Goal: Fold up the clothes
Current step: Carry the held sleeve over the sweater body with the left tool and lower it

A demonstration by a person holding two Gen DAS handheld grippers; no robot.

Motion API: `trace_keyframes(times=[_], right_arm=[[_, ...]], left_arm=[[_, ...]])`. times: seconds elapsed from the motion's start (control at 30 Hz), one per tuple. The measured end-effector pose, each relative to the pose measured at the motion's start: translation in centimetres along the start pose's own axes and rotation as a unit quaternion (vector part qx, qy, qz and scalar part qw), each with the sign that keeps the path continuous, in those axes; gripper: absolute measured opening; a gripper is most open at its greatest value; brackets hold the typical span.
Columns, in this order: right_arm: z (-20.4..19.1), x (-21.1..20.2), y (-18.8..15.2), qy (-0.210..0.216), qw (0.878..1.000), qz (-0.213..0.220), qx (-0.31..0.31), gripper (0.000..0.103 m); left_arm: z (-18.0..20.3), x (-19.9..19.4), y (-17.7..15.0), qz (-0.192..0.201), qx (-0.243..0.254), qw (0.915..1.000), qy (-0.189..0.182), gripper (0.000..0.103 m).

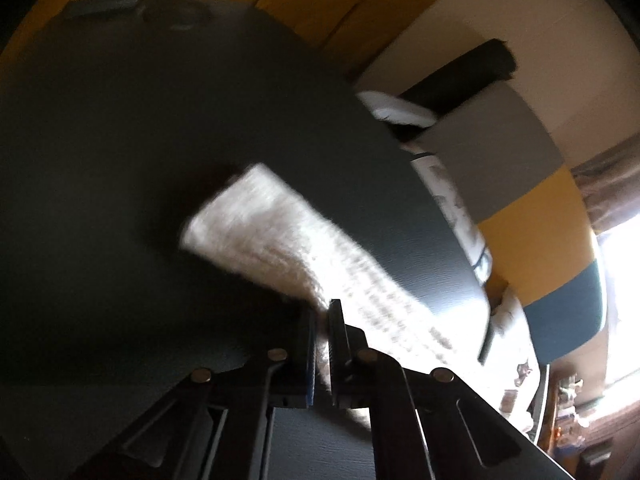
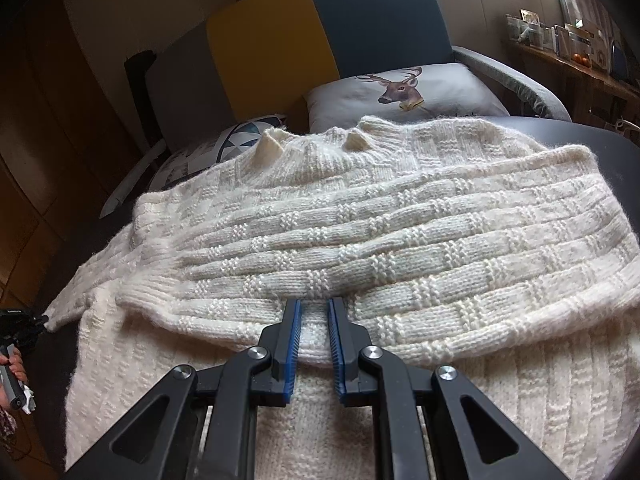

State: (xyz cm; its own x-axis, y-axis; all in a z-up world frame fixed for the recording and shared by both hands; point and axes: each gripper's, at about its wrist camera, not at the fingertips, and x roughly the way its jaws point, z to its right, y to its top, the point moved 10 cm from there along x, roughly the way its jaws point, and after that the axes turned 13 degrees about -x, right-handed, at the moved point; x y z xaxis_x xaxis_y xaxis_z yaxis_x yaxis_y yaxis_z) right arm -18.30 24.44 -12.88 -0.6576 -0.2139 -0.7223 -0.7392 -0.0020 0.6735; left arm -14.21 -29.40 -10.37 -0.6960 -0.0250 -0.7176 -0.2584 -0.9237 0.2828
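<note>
Only the right wrist view shows the sweater's collar [image 2: 320,148].

- Your left wrist view is dim and smeared with motion blur; the white knit sleeve [image 1: 280,240] shows only soft streaks.
- Glare from the window [image 1: 624,300] at its right edge burns out to pure white.
- Your right wrist view is sharp and evenly daylit, the sweater [image 2: 360,232] crisp.
- Both views bend strongly and darken to black at the corners.
</note>
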Motion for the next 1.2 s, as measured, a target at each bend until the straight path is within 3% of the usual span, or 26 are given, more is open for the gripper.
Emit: trace_keyframes(times=[0.3, 0.57, 0.7, 0.97, 1.07, 1.2], right_arm=[[0.1, -0.1, 0.0, 0.003, 1.0, 0.002, 0.003, 0.013], [-0.2, -0.1, 0.4, 0.0, 0.999, -0.03, -0.014, 0.014], [0.1, -2.0, 0.5, 0.014, 0.999, -0.037, 0.006, 0.014], [1.8, -5.5, -4.3, 0.01, 0.997, -0.061, 0.036, 0.014], [2.8, -5.9, -5.7, 0.031, 0.996, -0.033, 0.074, 0.013], [2.9, -6.0, -6.2, 0.027, 0.997, -0.006, 0.071, 0.011]], left_arm=[[8.3, -4.7, -0.8, 0.017, 0.061, 0.9947, -0.08, 0.005], [18.6, -8.4, -5.6, -0.011, 0.153, 0.9738, -0.168, 0.005], [23.3, -9.9, -9.2, -0.032, 0.197, 0.9589, -0.202, 0.005], [30.4, -10.7, -21.6, -0.074, 0.315, 0.9149, -0.241, 0.005], [31.7, -10.2, -26.8, -0.096, 0.349, 0.8992, -0.246, 0.005], [31.8, -8.9, -33.0, -0.125, 0.38, 0.8837, -0.243, 0.005]])
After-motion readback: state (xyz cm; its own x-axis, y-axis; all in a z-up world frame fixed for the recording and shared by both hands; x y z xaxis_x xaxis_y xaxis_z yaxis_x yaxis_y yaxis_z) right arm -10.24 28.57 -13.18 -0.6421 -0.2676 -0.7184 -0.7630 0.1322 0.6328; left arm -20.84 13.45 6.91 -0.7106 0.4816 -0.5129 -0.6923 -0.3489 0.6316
